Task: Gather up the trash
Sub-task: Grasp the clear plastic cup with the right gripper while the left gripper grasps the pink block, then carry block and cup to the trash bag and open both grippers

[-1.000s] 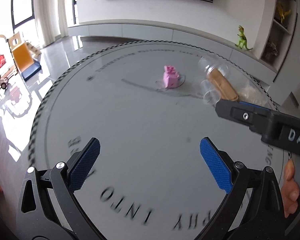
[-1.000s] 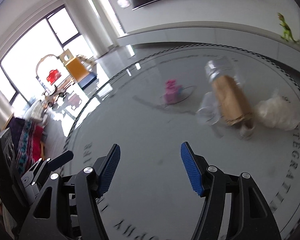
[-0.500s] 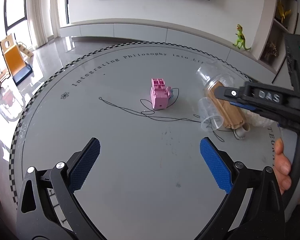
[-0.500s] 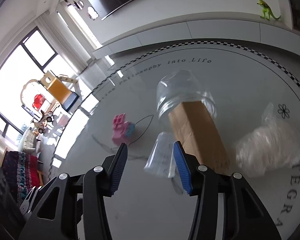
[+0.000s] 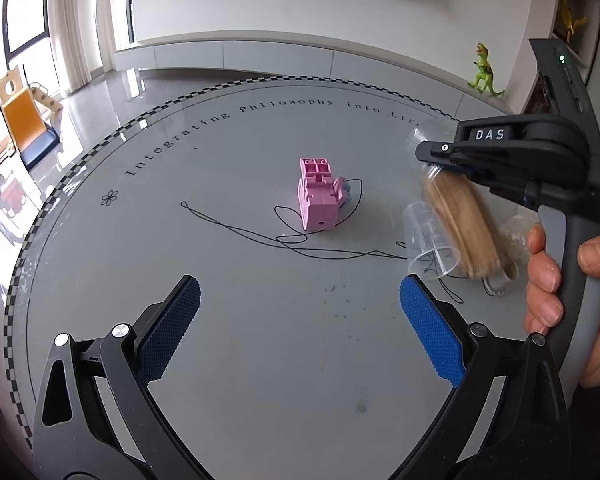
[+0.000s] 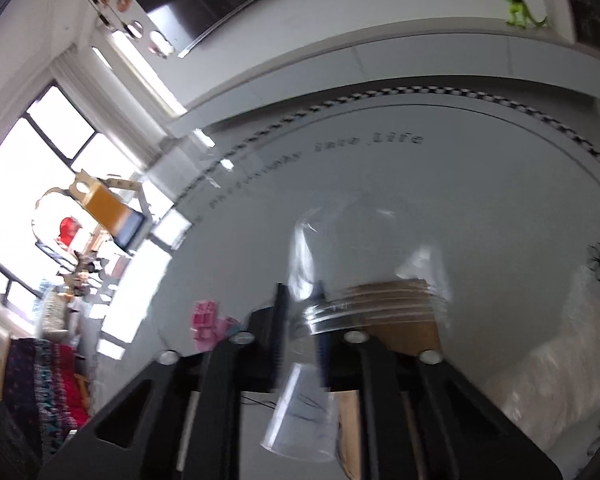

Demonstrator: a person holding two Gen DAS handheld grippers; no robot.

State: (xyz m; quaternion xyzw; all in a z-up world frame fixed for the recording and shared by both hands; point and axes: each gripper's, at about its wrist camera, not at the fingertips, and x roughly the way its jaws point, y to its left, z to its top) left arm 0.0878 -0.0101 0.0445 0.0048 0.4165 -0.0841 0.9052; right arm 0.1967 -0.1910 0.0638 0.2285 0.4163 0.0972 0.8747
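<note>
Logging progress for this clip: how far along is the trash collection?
Nothing looks collected yet. In hand: the right gripper, jaws just closed, pinches the sleeved clear cup. Still to go: the small clear cup and crumpled plastic bag on the table. The left gripper is open, empty.

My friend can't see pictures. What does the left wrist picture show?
The right gripper is shut on a clear cup with a brown sleeve over a round grey table. The left gripper waits open nearby, facing a pink toy block.
</note>
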